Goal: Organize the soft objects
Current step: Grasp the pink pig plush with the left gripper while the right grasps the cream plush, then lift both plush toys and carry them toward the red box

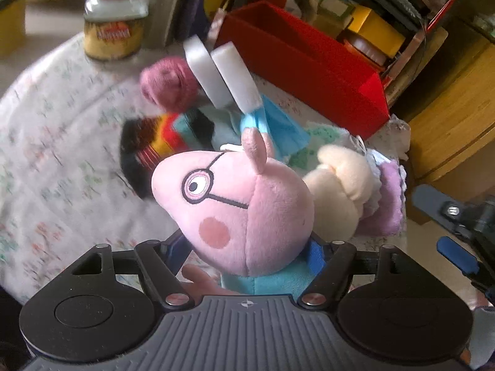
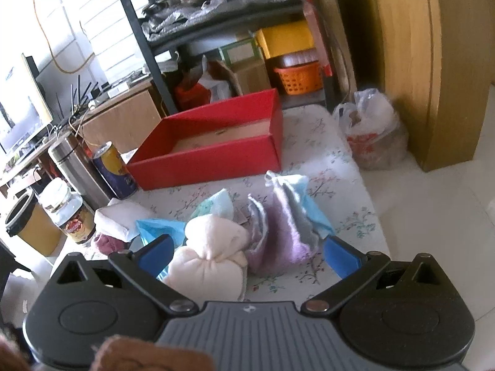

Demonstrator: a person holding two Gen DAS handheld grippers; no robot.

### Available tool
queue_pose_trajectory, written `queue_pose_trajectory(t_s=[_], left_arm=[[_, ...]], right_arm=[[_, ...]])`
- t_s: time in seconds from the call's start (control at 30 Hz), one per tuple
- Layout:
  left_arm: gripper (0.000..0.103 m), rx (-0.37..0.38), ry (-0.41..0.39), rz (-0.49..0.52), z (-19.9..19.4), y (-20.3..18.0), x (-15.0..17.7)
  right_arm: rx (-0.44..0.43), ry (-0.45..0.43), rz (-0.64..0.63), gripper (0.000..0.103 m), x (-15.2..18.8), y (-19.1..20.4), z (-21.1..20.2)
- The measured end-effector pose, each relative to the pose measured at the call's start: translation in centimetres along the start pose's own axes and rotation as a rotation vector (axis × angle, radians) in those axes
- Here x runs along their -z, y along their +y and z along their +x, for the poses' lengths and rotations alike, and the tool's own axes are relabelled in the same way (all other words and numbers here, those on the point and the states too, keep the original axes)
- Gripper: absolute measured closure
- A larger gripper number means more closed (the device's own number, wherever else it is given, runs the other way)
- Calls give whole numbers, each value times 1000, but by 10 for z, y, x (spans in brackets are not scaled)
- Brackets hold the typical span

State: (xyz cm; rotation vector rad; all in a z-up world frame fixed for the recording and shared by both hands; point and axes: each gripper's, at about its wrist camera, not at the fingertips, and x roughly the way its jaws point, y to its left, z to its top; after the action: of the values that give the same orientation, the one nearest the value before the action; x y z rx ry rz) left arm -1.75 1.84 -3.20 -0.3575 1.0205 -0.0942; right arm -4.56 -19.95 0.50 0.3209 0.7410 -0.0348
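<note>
My left gripper (image 1: 247, 256) is shut on a pink pig plush (image 1: 235, 210) with glasses and a teal shirt, holding it above the flowered table. Behind it lie two white sponges (image 1: 222, 71), a pink yarn ball (image 1: 168, 85), a striped dark cloth (image 1: 148, 151), blue cloths (image 1: 278, 126) and a cream plush (image 1: 340, 191). My right gripper (image 2: 247, 256) is open just above the cream plush (image 2: 210, 253) and a purple and blue cloth (image 2: 284, 219). An open red box (image 2: 216, 145) stands behind them; it also shows in the left wrist view (image 1: 309, 65).
A jar (image 1: 114, 24) stands at the table's far left; in the right wrist view the jar (image 2: 71, 216), a can (image 2: 116, 170) and a steel flask (image 2: 74, 167) stand left of the box. A shelf unit (image 2: 232, 31), a wooden cabinet (image 2: 433, 61) and a plastic bag (image 2: 371, 130) are beyond the table.
</note>
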Motion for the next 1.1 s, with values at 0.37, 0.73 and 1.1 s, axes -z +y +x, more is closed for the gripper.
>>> queue_pose_trajectory(t_s=[0.37,0.73,1.1], left_arm=[[31,-87,-112,104,-15,-4,-12],[31,-103,-79,73,-12,11,-14],[31,-105,-116,126,-23,1,-15]], right_arm=[[-40,171,-32,31,4,43,54],[-107,296,157,68,11,16,86],[-175,241,160,70,2,9,45]])
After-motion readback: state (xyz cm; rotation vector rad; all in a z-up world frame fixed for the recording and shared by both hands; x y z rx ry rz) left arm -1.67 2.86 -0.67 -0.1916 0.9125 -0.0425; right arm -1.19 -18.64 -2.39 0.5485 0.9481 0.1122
